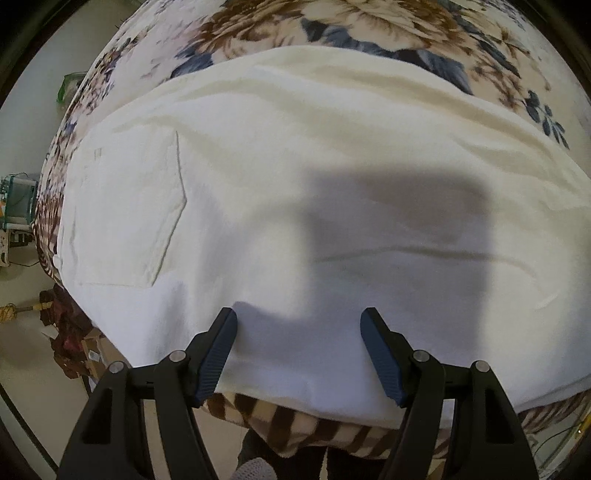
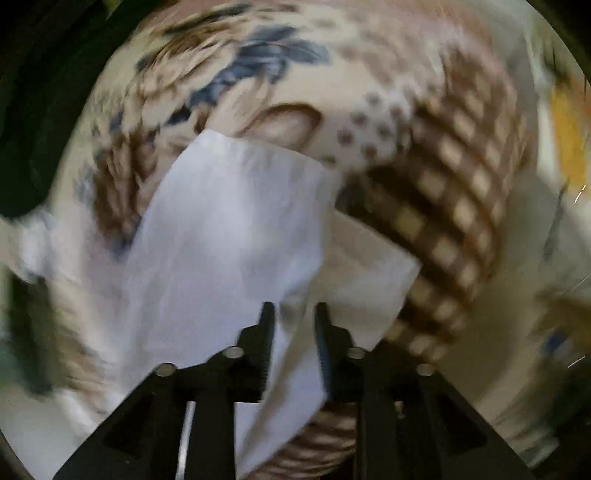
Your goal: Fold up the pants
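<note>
White pants (image 1: 295,166) lie spread flat across a floral blanket (image 1: 369,22), with a stitched back pocket (image 1: 129,206) at the left. My left gripper (image 1: 299,314) hovers over the near edge of the pants, open, with nothing between its fingers; its shadow falls on the cloth. The right wrist view is blurred. In it the white leg ends (image 2: 229,221) lie on the blanket (image 2: 443,184), one leg over the other. My right gripper (image 2: 294,306) stands narrowly open with a fold of white cloth between its fingers; the pads do not look pressed on it.
The blanket's brown striped hem (image 1: 295,424) hangs over the near edge of the bed. On the floor at the left are a green box (image 1: 70,85), a teal object (image 1: 18,199) and a dark red cloth heap (image 1: 66,332). A yellow patch (image 2: 569,140) shows at the far right.
</note>
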A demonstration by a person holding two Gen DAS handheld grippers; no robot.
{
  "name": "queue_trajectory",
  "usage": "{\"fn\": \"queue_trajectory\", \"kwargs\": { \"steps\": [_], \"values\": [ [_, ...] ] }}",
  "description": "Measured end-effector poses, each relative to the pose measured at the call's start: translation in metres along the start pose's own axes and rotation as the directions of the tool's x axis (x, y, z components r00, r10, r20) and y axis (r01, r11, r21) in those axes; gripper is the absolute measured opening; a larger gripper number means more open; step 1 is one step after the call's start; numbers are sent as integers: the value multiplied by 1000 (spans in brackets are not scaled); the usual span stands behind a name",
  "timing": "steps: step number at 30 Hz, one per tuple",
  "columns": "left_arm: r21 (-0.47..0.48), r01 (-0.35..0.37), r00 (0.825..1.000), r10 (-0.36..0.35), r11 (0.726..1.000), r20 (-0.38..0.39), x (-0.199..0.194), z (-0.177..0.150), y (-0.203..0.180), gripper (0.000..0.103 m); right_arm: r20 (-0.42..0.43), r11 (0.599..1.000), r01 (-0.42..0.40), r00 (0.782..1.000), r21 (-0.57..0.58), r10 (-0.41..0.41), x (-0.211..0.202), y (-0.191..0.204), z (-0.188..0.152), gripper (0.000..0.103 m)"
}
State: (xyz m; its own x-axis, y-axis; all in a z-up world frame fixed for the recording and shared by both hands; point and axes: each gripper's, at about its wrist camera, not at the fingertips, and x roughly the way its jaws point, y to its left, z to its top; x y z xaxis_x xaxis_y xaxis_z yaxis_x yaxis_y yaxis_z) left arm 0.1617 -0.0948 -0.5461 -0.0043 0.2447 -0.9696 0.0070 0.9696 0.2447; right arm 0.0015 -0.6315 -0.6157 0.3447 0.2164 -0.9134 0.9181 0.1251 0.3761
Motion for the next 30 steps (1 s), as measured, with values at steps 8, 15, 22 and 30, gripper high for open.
{"fn": "queue_trajectory", "kwargs": {
  "steps": [8, 15, 22, 30],
  "values": [
    [20, -10, 1000, 10, 1000, -6, -2, -6, 0, 68, 74, 998, -18, 997, 53, 15, 15, -4, -20, 4],
    [44, 6, 1000, -6, 999, -9, -11, -17, 2, 68, 79, 997, 67, 995, -26, -65, -27, 2, -27, 4],
    [52, 5, 1000, -4, 999, -23, -6, -24, 0, 68, 60, 994, 76, 996, -79, -72, -23, -13, -29, 4],
    [72, -1, 1000, 3, 997, -19, -4, -23, -2, 68, -143, 999, -23, 990, -47, 16, 25, -11, -47, 14]
  ]
}}
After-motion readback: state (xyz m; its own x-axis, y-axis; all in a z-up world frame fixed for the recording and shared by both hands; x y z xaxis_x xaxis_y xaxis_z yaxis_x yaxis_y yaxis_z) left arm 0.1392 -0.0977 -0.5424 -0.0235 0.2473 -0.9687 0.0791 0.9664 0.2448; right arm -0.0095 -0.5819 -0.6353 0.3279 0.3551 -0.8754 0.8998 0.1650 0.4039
